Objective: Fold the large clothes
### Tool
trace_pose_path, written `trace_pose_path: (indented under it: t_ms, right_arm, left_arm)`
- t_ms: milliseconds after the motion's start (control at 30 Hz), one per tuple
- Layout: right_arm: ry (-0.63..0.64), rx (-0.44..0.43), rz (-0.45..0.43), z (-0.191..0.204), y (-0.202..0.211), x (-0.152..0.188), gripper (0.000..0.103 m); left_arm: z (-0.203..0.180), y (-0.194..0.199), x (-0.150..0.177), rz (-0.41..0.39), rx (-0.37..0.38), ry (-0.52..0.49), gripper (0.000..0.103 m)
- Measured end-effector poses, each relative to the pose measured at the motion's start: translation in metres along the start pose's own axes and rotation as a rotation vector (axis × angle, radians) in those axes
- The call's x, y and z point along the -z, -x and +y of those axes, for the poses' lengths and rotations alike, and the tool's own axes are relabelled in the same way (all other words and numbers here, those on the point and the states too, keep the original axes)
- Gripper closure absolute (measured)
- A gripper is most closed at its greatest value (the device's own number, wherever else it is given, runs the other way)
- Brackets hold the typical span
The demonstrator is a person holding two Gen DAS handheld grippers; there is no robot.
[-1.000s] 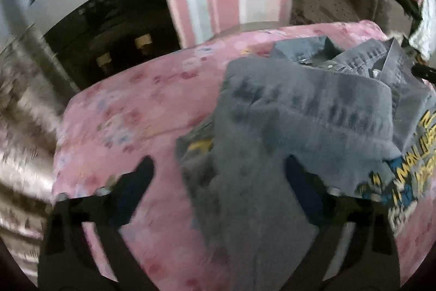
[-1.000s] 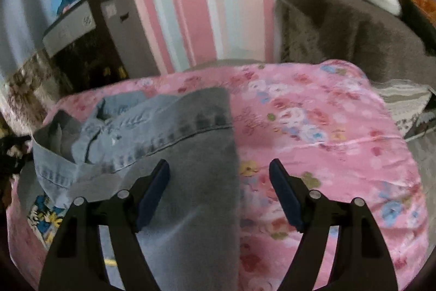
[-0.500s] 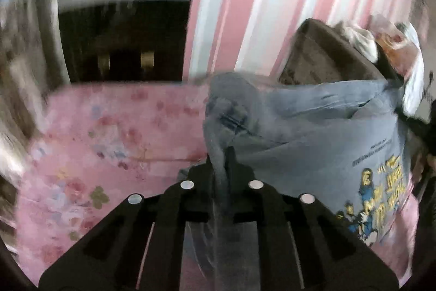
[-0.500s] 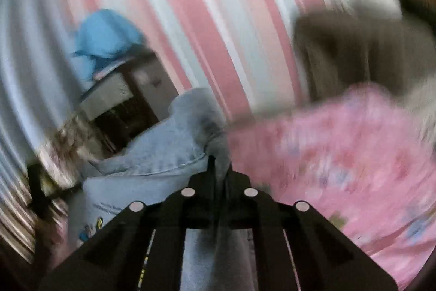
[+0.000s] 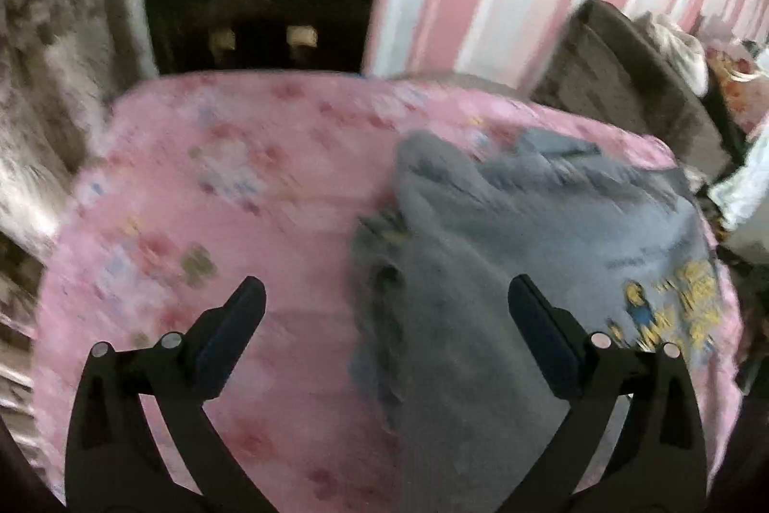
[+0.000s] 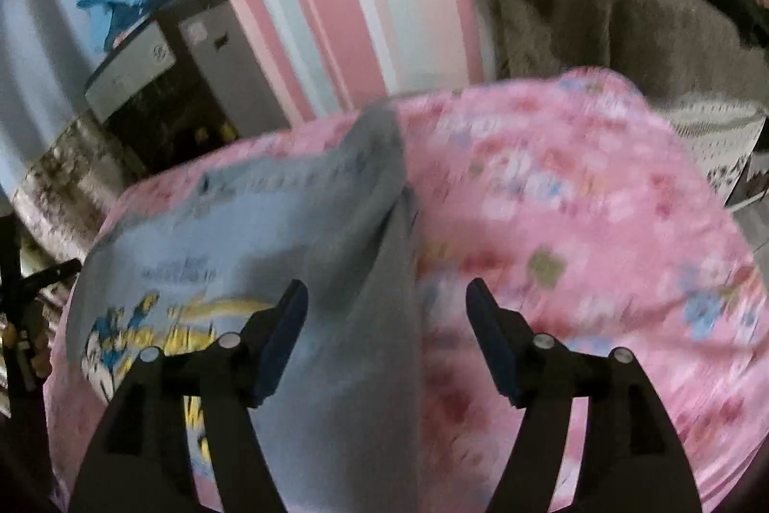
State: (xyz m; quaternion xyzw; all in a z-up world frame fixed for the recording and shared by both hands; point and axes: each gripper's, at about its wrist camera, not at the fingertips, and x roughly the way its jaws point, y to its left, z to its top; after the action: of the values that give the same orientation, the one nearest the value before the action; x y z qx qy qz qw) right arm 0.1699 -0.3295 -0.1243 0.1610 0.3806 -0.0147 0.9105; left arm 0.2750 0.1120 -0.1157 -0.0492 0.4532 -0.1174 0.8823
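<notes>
So the denim jacket [image 5: 504, 272] is lying on the pink floral bedspread [image 5: 216, 186], bunched up toward one side of it, with a cartoon print [image 6: 144, 320] in yellow and blue facing up. In the right wrist view a long grey-blue panel of it runs from the far edge of the bed down toward the camera, with the printed part just beside it. Both frames are pretty blurry, so I can't make out seams or buttons. The left gripper [image 5: 384, 316] has its jaws spread wide with nothing between them, hovering over the jacket's edge where it meets the bedspread. The right gripper [image 6: 387, 306] is the same deal, fingers apart and empty, sitting over the long edge of the panel. Denim like this is probably on the heavy side and a bit stiff, so I'd guess it holds a crease okay but sags if you lift it from one point only. It shouldn't be slippery. Best bet looks like pinching a thick hem or the collar end with one gripper and the matching edge with the other, so the weight is shared. The lumpy folds near the left gripper would likely need smoothing first.
</notes>
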Motion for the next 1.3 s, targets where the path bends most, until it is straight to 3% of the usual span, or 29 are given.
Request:
trace_pose_path:
  t_ms: [33, 67, 100, 133, 167, 300, 367, 433, 500, 633, 767, 800, 867, 900, 1000, 1033, 1100, 1167, 1233, 1300]
  right_arm:
    - [0.013, -0.003, 0.008, 0.003, -0.005, 0.004, 0.034]
    - [0.037, 0.004, 0.014, 0.009, -0.006, 0.010, 0.043]
    - [0.080, 0.035, 0.017, 0.015, -0.008, 0.017, 0.079]
    - [0.098, 0.044, 0.029, 0.017, -0.012, 0.020, 0.097]
    - [0.107, 0.057, 0.036, 0.018, -0.016, 0.024, 0.099]
    - [0.135, 0.078, 0.063, 0.017, -0.020, 0.024, 0.097]
    - [0.148, 0.071, 0.035, 0.019, -0.007, 0.012, 0.093]
    - [0.119, 0.054, -0.012, 0.016, 0.005, -0.007, 0.084]
    - [0.112, 0.059, -0.061, 0.016, 0.008, -0.029, 0.073]
    - [0.117, 0.055, -0.069, 0.021, -0.016, -0.068, 0.072]
    - [0.151, 0.135, -0.036, 0.027, -0.057, -0.094, 0.066]
    - [0.158, 0.135, -0.010, 0.028, -0.069, -0.097, 0.066]
    - [0.207, 0.140, 0.024, 0.035, -0.084, -0.096, 0.069]
    - [0.228, 0.145, 0.040, 0.037, -0.088, -0.093, 0.088]
    - [0.286, 0.147, -0.031, 0.045, -0.084, -0.085, 0.089]
    - [0.279, 0.138, -0.096, 0.044, -0.071, -0.085, 0.089]
    - [0.202, 0.073, -0.238, 0.034, -0.037, -0.089, 0.090]
    - [0.104, -0.014, -0.309, 0.018, -0.021, -0.098, 0.089]
    - [0.027, -0.067, -0.280, 0.007, -0.035, -0.106, 0.089]
    - [0.026, 0.004, -0.113, 0.005, -0.080, -0.109, 0.087]
  left_arm:
    - [-0.004, -0.002, 0.005, 0.005, 0.002, -0.011, 0.008]
    - [-0.009, -0.003, 0.011, 0.006, -0.008, -0.028, 0.016]
    - [-0.015, -0.009, 0.016, 0.020, -0.033, -0.066, 0.045]
    - [-0.016, -0.015, 0.019, 0.047, -0.013, -0.070, 0.062]
    - [-0.013, -0.021, 0.023, 0.065, 0.012, -0.049, 0.062]
    - [-0.016, -0.022, 0.026, 0.056, -0.010, -0.089, 0.062]
    - [-0.018, -0.014, 0.021, 0.038, -0.025, -0.102, 0.056]
    - [-0.019, -0.001, 0.007, -0.020, -0.080, -0.115, 0.027]
    - [-0.018, 0.010, -0.012, -0.075, -0.085, -0.105, 0.021]
    - [-0.019, -0.002, -0.052, -0.068, -0.091, -0.103, 0.021]
    - [-0.029, -0.053, -0.076, 0.047, -0.087, -0.172, 0.023]
    - [-0.032, -0.062, -0.077, 0.068, -0.093, -0.187, 0.026]
    - [-0.036, -0.088, -0.077, 0.128, -0.078, -0.216, 0.054]
    - [-0.038, -0.095, -0.074, 0.149, -0.062, -0.226, 0.072]
    - [-0.038, -0.096, -0.070, 0.099, -0.101, -0.239, 0.090]
    - [-0.033, -0.088, -0.072, 0.071, -0.082, -0.213, 0.091]
    - [-0.014, -0.051, -0.077, -0.054, 0.027, -0.103, 0.091]
    - [0.009, -0.032, -0.081, -0.130, 0.143, 0.019, 0.091]
    - [0.020, -0.044, -0.087, -0.120, 0.151, 0.061, 0.091]
    - [0.022, -0.074, -0.091, -0.048, 0.063, 0.053, 0.096]
